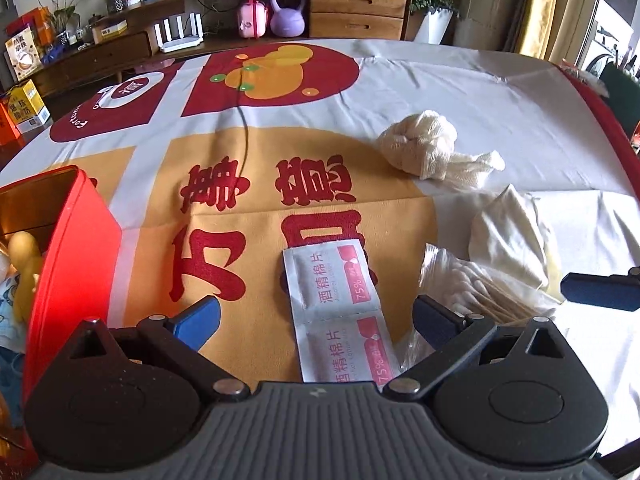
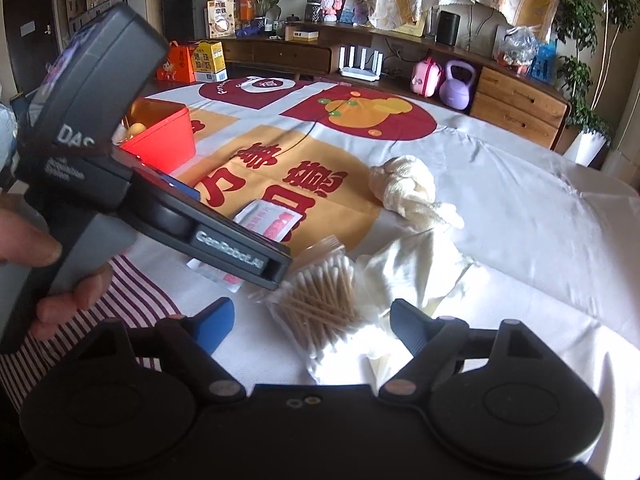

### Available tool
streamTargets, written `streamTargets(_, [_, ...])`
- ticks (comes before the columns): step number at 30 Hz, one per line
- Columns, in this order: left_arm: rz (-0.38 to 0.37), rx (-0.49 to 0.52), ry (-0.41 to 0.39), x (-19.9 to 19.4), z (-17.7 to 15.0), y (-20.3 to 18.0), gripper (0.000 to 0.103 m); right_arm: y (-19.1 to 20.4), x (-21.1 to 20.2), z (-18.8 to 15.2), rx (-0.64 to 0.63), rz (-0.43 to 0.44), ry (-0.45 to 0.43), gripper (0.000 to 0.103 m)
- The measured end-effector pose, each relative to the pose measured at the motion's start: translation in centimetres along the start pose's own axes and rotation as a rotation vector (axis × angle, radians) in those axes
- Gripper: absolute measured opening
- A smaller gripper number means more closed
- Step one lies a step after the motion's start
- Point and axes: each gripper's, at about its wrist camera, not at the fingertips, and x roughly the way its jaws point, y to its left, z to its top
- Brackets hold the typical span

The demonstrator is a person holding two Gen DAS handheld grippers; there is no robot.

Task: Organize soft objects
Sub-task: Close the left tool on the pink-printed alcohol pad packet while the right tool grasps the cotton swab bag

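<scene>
My left gripper stands open over a strip of two pink-and-white alcohol pad packets, which lies on the cloth between its blue fingers without touching them. My right gripper is open low over a clear bag of cotton swabs; the bag lies between the pads, untouched. Just right of the bag rests a crumpled white cloth. Farther back sits a knotted cream gauze bundle. The open red box at the left holds a yellow item and other things.
A printed red, orange and white tablecloth covers the table. The left tool's housing, held by a person's hand, fills the left of the right wrist view. A wooden sideboard with a kettlebell and boxes stands behind.
</scene>
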Motion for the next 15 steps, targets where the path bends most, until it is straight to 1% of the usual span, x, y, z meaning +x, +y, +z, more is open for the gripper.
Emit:
streamTargets(3, [0.0, 0.01, 0.01, 0.4, -0.1, -0.3, 0.102, 0.2, 0.3, -0.1, -0.006, -0.003, 0.005, 0.082])
streamTargets(6, [0.009, 0.023, 0.001, 0.6, -0.2, -0.5, 0.102, 0.2, 0.5, -0.2, -0.003, -0.016, 0.013, 0.08])
streamTargets(9, [0.014, 0.021, -0.009, 0.6, -0.2, -0.4, 0.098, 0.2, 0.7, -0.3, 0.001, -0.024, 0.017, 0.077])
streamTargets(11, [0.012, 0.028, -0.02, 0.5, -0.2, -0.4, 0.092, 0.3, 0.8, -0.3, -0.008, -0.034, 0.02, 0.072])
streamTargets(12, [0.01, 0.03, -0.023, 0.4, -0.2, -0.5, 0.091, 0.4, 0.9, -0.4, -0.011, -0.039, 0.023, 0.071])
streamTargets(15, [0.011, 0.037, -0.033, 0.2, -0.2, -0.8, 0.08, 0.5, 1.1, -0.4, -0.013, -0.054, 0.032, 0.062])
